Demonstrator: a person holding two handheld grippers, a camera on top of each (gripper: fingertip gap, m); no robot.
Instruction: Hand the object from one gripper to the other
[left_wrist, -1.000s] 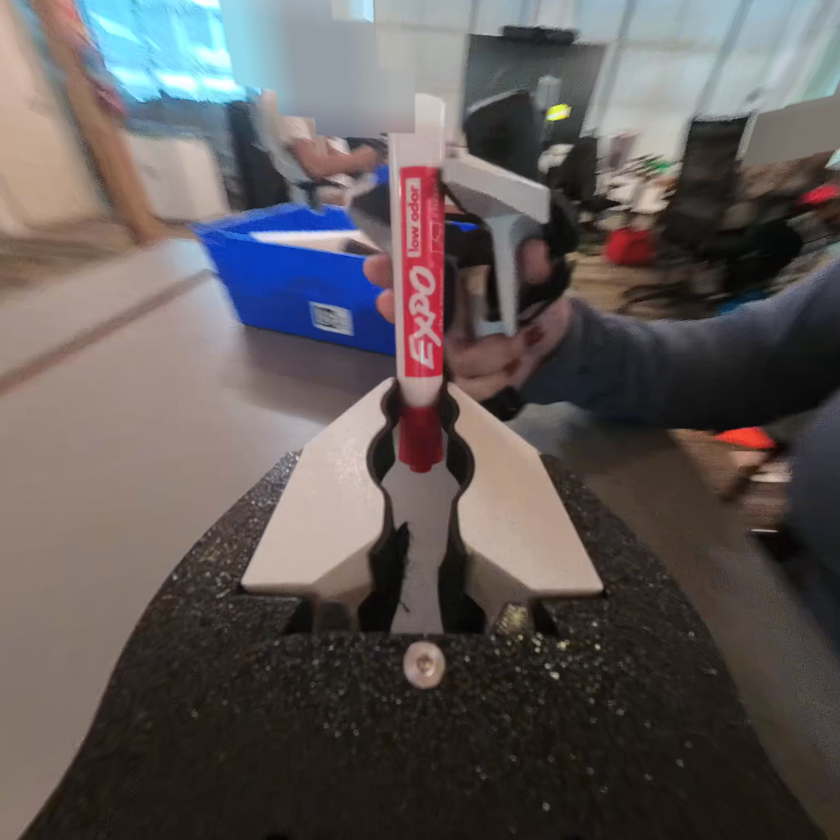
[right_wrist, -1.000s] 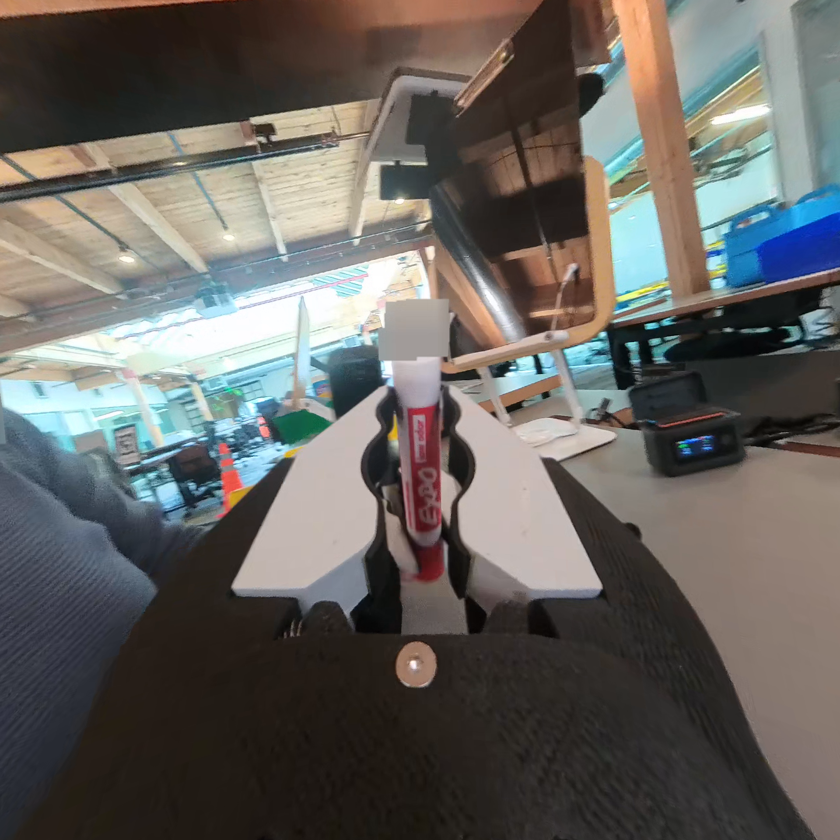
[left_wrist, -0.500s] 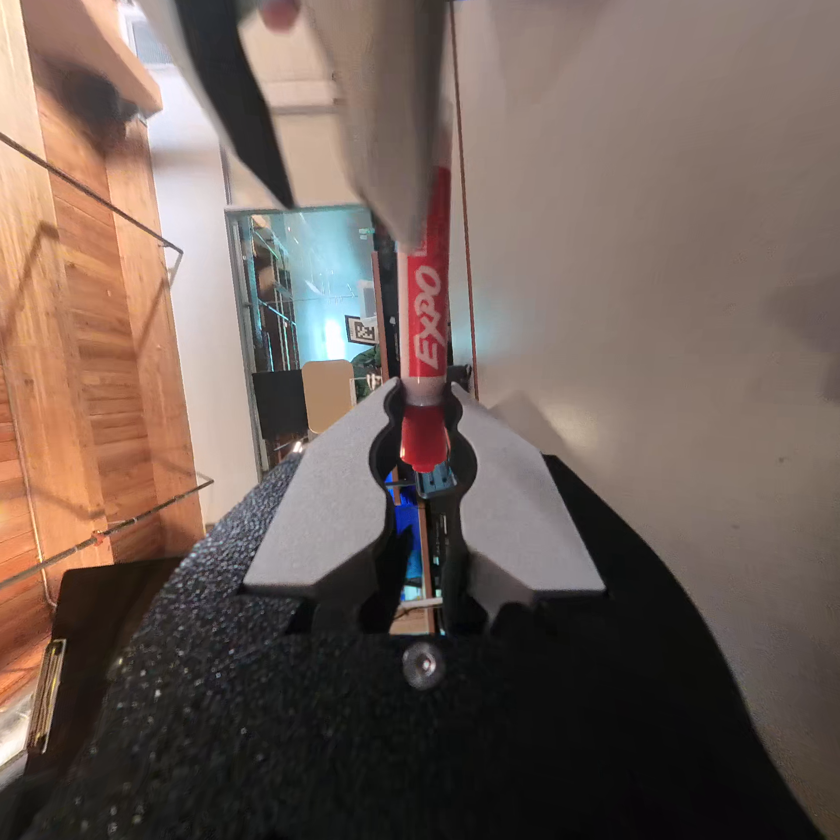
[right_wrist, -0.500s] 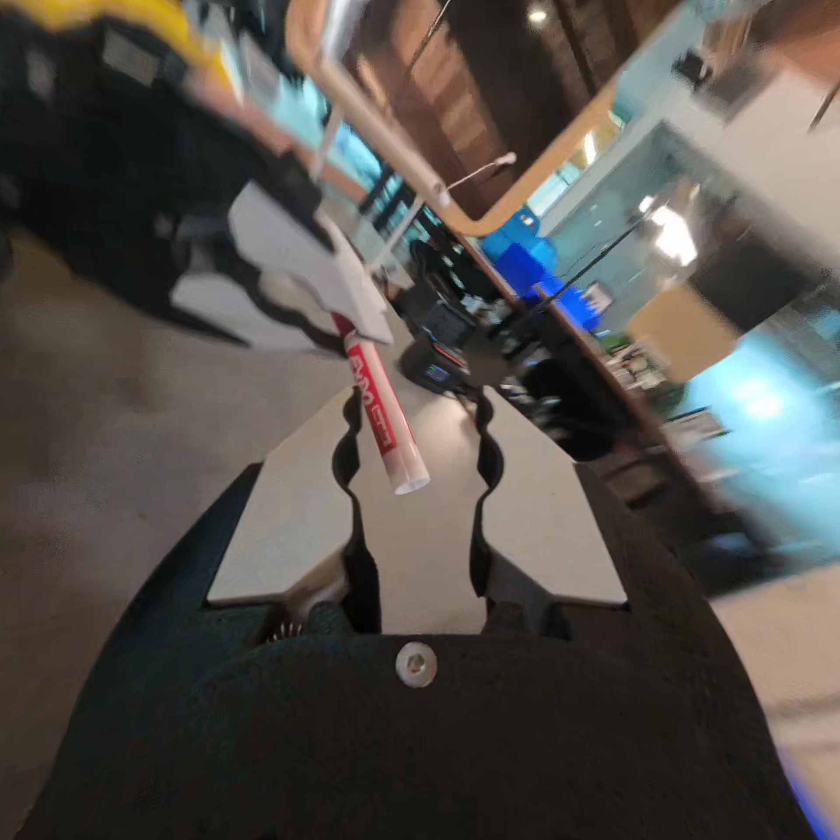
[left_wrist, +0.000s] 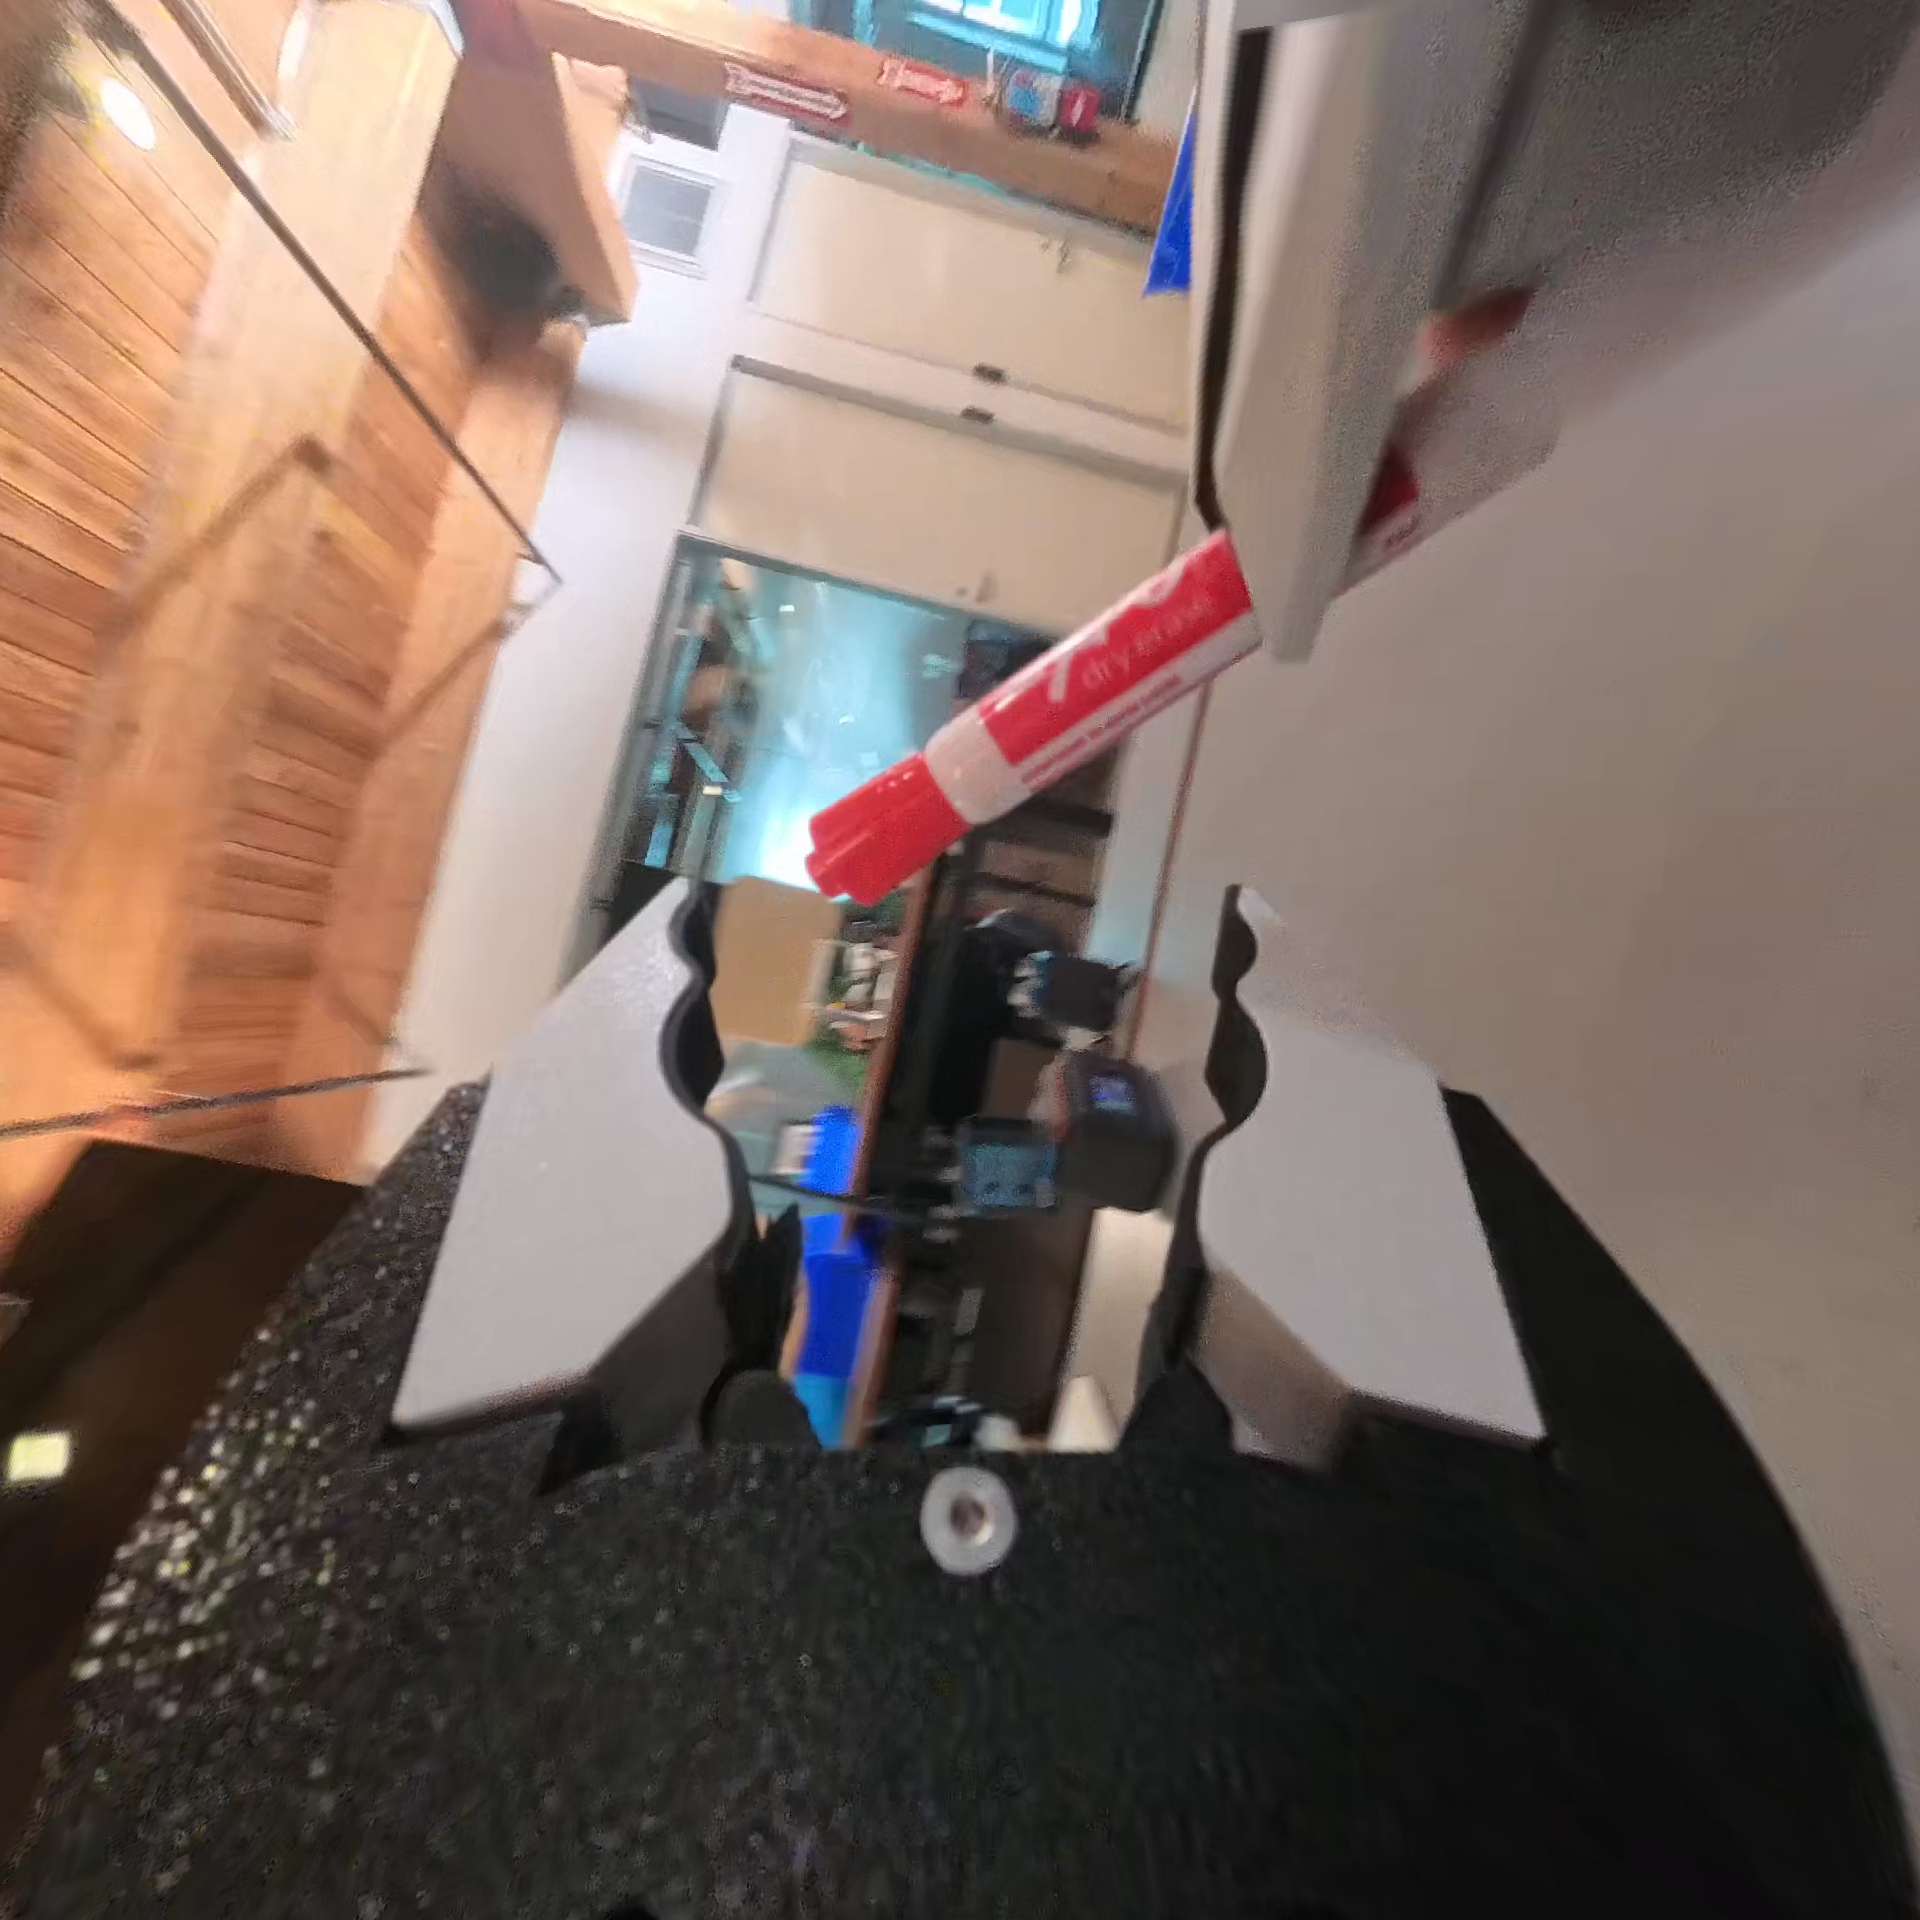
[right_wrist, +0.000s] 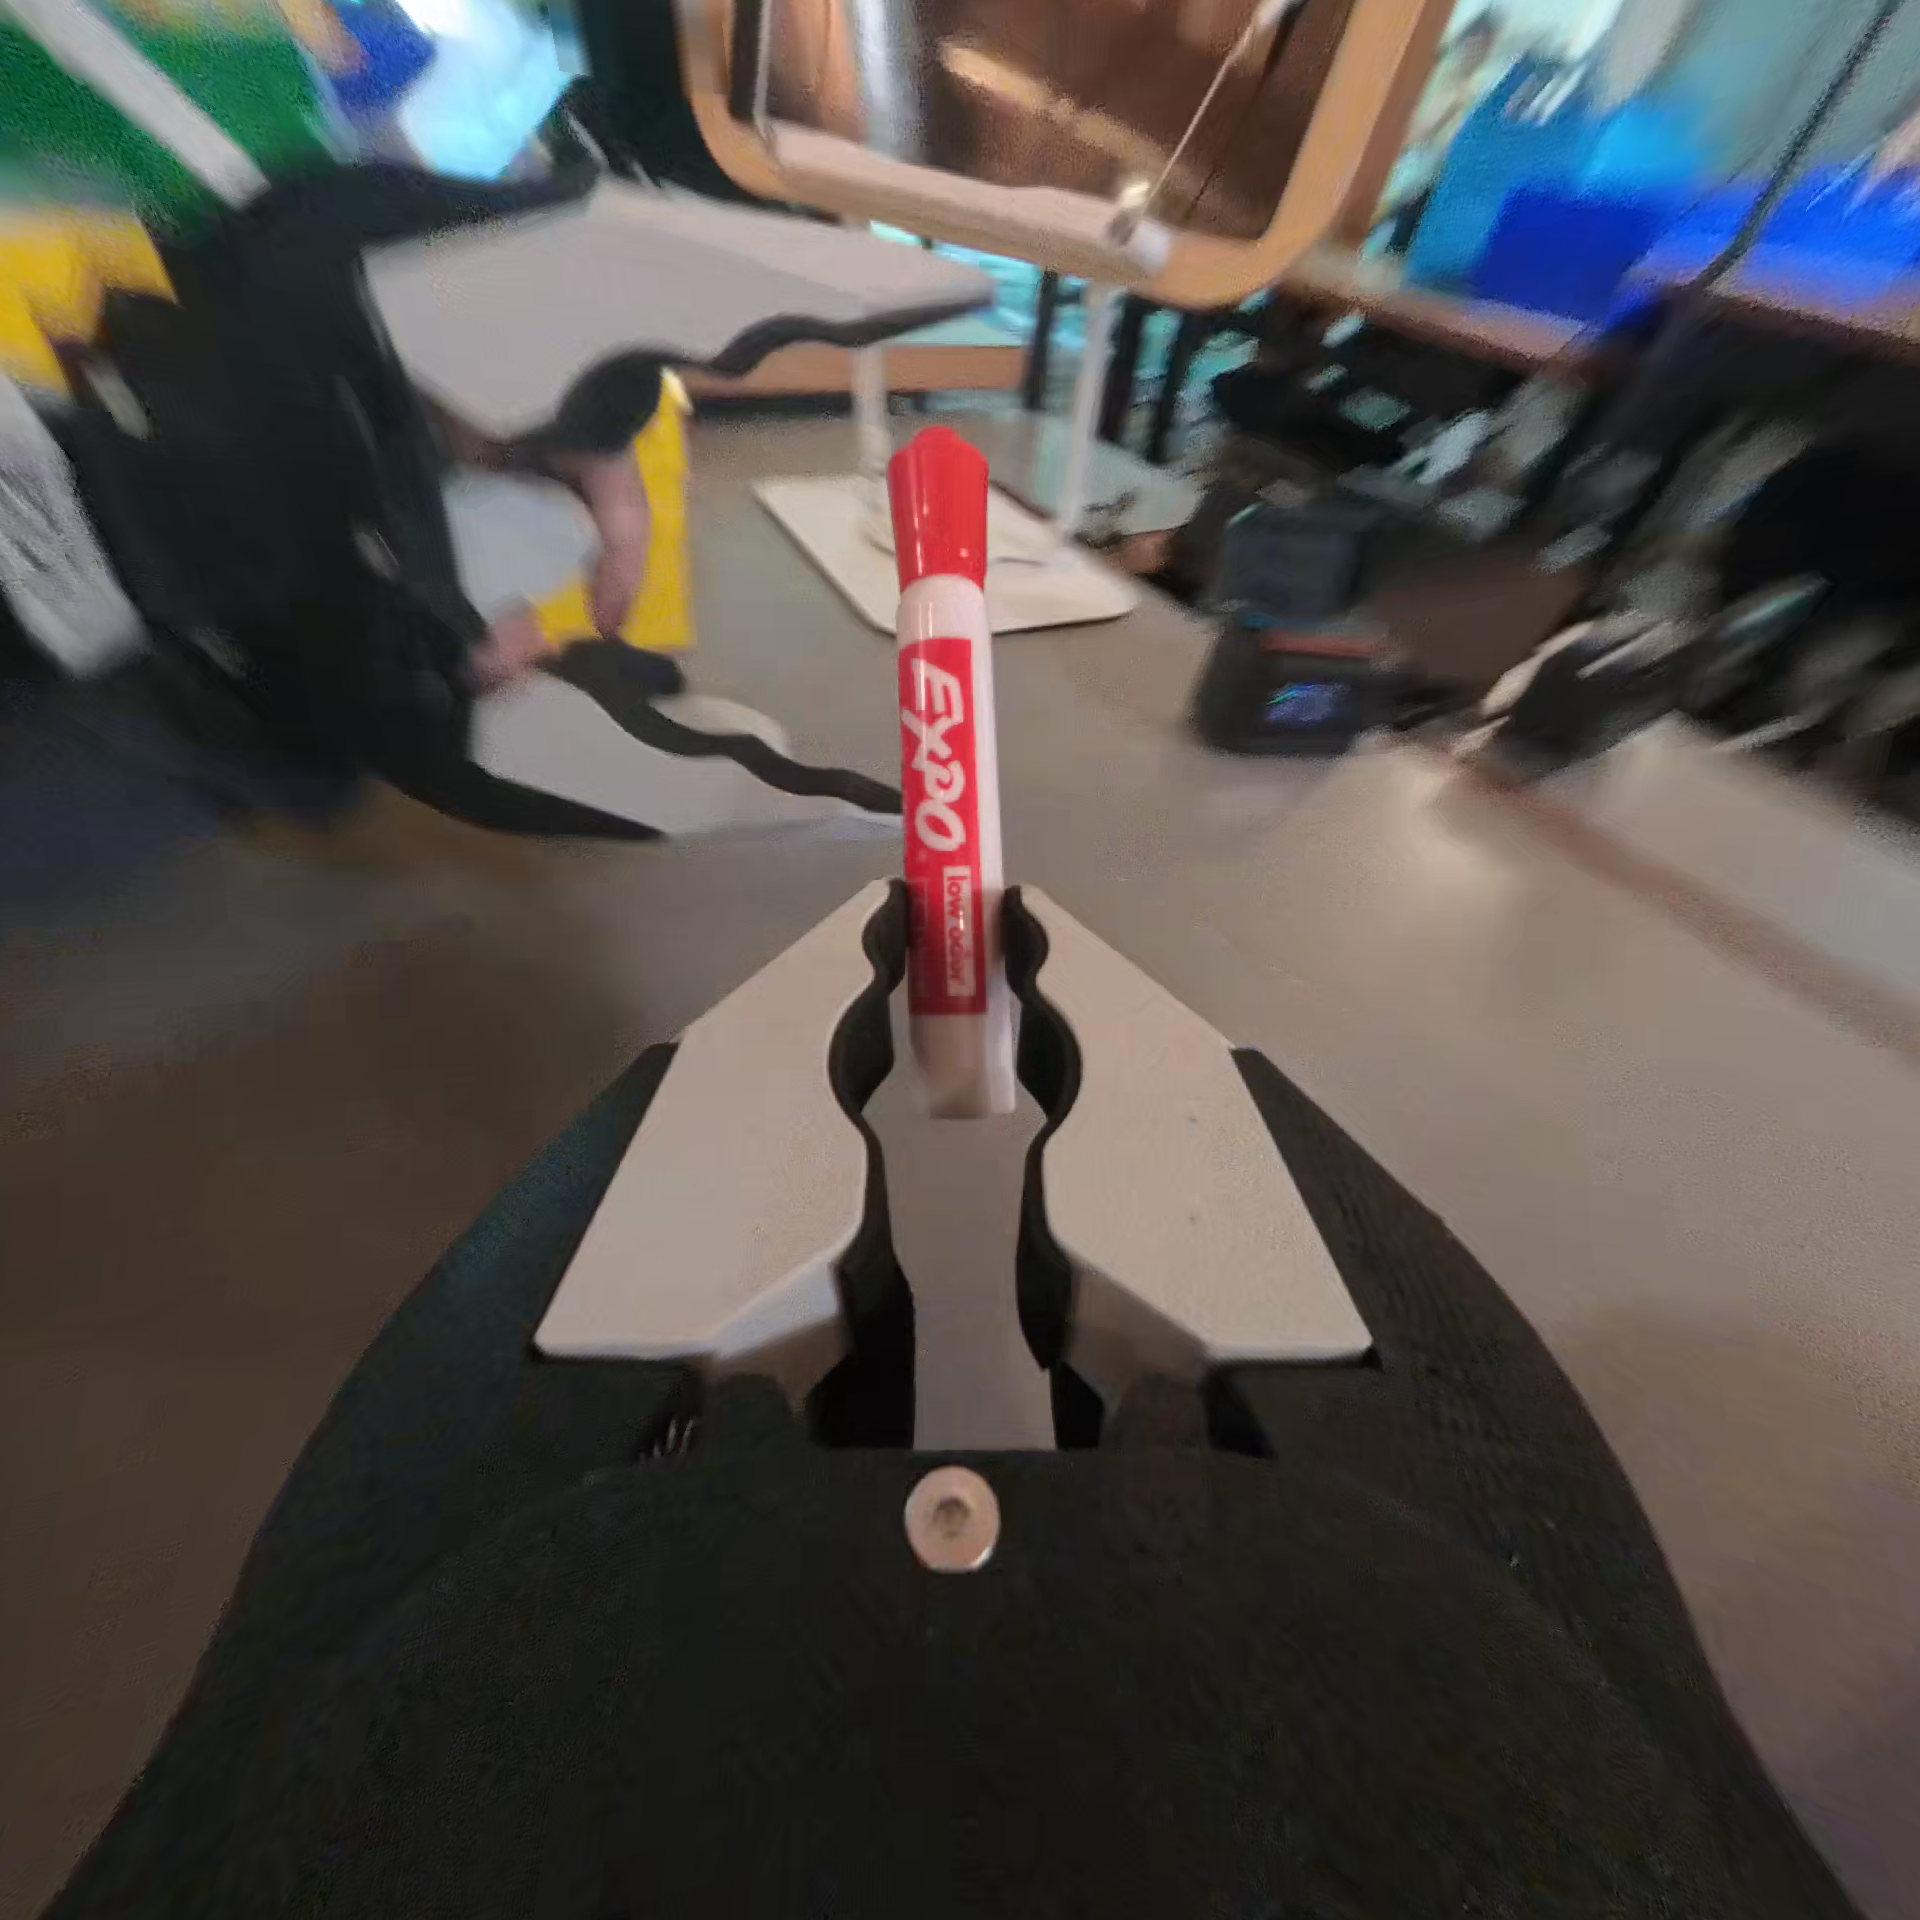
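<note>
Grey matte tabletop (right_wrist: 1351, 935), light glare on it. Curved pale-wood lamp frame (right_wrist: 1039, 223) on flat white base (right_wrist: 1049, 592). Wood-plank wall (left_wrist: 135, 540); cream panelled wall (left_wrist: 935, 343). Blue bins (right_wrist: 1621, 239), blurred. Small black device with lit screen (right_wrist: 1288, 675).

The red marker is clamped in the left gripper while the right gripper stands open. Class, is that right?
No, the grippers are swapped. The right wrist view shows the right gripper shut on the red marker; the left wrist view shows the left gripper open.
</note>
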